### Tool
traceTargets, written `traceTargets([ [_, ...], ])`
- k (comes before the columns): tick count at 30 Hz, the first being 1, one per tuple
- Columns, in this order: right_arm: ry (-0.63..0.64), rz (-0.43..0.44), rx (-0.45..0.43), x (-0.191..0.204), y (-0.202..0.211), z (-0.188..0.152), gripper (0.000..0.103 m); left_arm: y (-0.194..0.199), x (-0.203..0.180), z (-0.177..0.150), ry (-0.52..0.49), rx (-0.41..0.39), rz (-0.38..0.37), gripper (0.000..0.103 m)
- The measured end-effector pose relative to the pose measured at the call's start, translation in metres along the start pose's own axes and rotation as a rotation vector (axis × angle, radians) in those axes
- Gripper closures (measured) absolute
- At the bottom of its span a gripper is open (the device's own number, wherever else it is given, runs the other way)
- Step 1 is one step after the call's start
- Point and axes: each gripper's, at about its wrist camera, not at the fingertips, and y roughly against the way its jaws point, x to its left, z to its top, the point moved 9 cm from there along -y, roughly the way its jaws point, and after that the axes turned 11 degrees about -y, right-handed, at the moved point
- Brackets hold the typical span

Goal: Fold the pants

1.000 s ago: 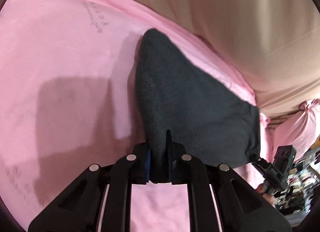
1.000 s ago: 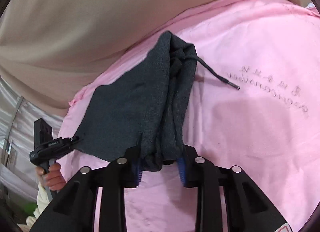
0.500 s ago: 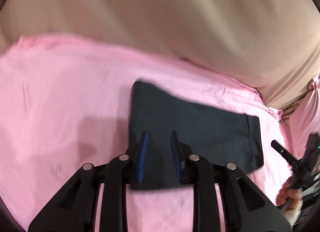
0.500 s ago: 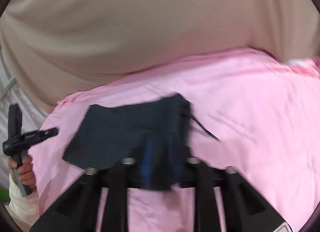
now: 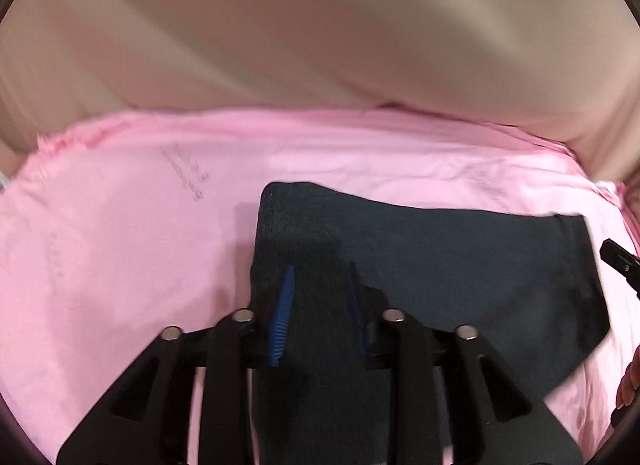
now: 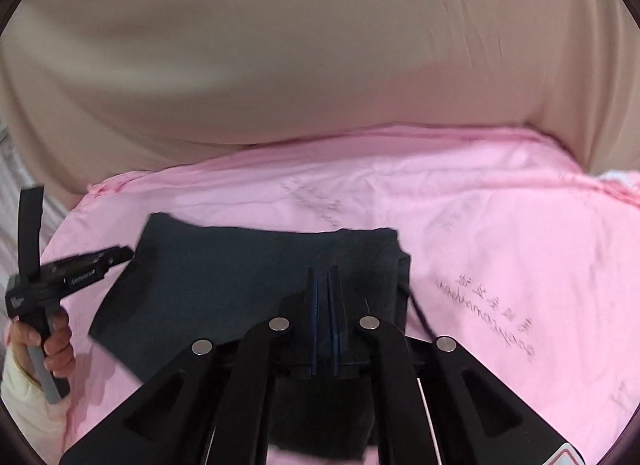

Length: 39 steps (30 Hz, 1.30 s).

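The dark grey pants (image 5: 440, 265) lie flat and folded on the pink sheet (image 5: 120, 245); they also show in the right wrist view (image 6: 240, 273). My left gripper (image 5: 320, 297) is open above the pants' left end, its blue pads apart and holding nothing. My right gripper (image 6: 326, 305) is shut with its pads pressed together, empty, above the pants' right end by the drawstring (image 6: 418, 313). The left gripper also shows at the left of the right wrist view (image 6: 80, 269).
The pink sheet (image 6: 500, 245) covers the work surface and bears faint printed lettering (image 6: 488, 313). A beige curtain (image 5: 320, 25) hangs behind its far edge. A hand (image 6: 52, 341) grips the left tool's handle at the sheet's left side.
Both grippers let go of the pants, which now lie flat on the sheet. The grippers pulled back; the left opened wider and the right closed empty.
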Motion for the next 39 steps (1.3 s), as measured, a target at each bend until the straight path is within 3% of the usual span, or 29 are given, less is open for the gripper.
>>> traceTargets([
  [2,0.02,0.002,0.029,0.003,0.011,-0.023,0.096,0.018,-0.004,-0.012,-0.012,-0.017,0.0,0.047],
  [6,-0.012,-0.09,0.119,-0.023,-0.021,-0.057,0.103,-0.002,-0.017,-0.047,-0.02,0.084,0.017,0.049],
  [7,-0.049,-0.072,0.106,-0.024,-0.016,-0.054,0.103,-0.004,-0.017,-0.052,-0.007,0.096,0.025,0.049],
  [9,-0.094,-0.043,0.084,-0.015,0.006,-0.049,0.093,0.007,-0.018,-0.056,0.014,0.08,0.029,0.051],
  [12,-0.08,-0.023,0.01,-0.001,0.041,-0.052,0.092,0.032,-0.023,-0.061,0.026,0.049,-0.003,0.05],
  [17,-0.091,-0.051,-0.021,0.003,0.068,-0.078,0.09,0.063,-0.036,-0.072,0.003,0.039,0.015,0.05],
  [19,-0.095,-0.07,-0.034,0.0,0.079,-0.086,0.08,0.074,-0.04,-0.078,-0.009,0.025,0.05,0.047],
  [21,-0.092,-0.093,-0.054,-0.004,0.093,-0.096,0.064,0.088,-0.043,-0.086,-0.04,-0.005,0.122,0.036],
  [22,-0.09,-0.106,-0.063,-0.003,0.096,-0.106,0.061,0.094,-0.043,-0.089,-0.048,-0.02,0.147,0.033],
  [24,-0.091,-0.127,-0.076,-0.004,0.108,-0.127,0.06,0.099,-0.046,-0.098,-0.046,-0.034,0.15,0.021],
  [26,-0.1,-0.134,-0.064,-0.006,0.11,-0.143,0.056,0.103,-0.05,-0.111,-0.038,-0.04,0.146,0.017],
  [32,-0.107,-0.162,-0.055,-0.003,0.106,-0.18,0.046,0.086,-0.061,-0.155,-0.043,-0.023,0.15,0.015],
  [33,-0.105,-0.175,-0.048,-0.005,0.104,-0.181,0.045,0.078,-0.061,-0.16,-0.04,0.011,0.149,0.015],
  [39,-0.14,-0.235,-0.012,-0.015,0.095,-0.187,0.043,0.073,-0.054,-0.162,-0.006,0.022,0.158,0.015],
])
